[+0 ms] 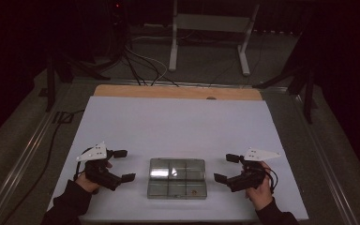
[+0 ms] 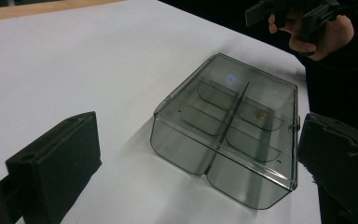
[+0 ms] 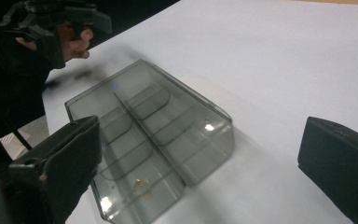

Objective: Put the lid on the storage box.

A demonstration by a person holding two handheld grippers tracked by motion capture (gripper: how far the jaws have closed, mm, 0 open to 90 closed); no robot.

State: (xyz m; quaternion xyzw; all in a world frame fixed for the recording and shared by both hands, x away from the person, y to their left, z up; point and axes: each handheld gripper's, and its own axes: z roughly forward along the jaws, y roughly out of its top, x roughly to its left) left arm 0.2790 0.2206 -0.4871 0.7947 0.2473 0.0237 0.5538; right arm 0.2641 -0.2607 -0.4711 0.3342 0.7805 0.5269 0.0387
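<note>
In the high view, a clear smoky plastic compartment box (image 1: 177,177) lies flat on the white desk (image 1: 178,126), near the front edge and about midway between the two hands. The left hand-held gripper (image 1: 123,165) sits just left of the box with its jaws spread wide and nothing between them; it points toward the box without touching it. The right hand-held gripper (image 1: 228,168) mirrors it on the right side, jaws also wide apart and empty, a small gap from the box's right wall.

In the left gripper view, the box (image 2: 228,126) lies between and beyond the two black jaws, its lid shut and its inner dividers showing through. A small pale object (image 2: 260,113) rests in one compartment on the far side. The right hand-held gripper (image 2: 289,14) is at the top right.

In the right gripper view, the box (image 3: 149,135) lies beside the left jaw, clear of both. The pale object (image 3: 141,186) sits in a near compartment. The left hand-held gripper (image 3: 81,16) is at the top left.
</note>
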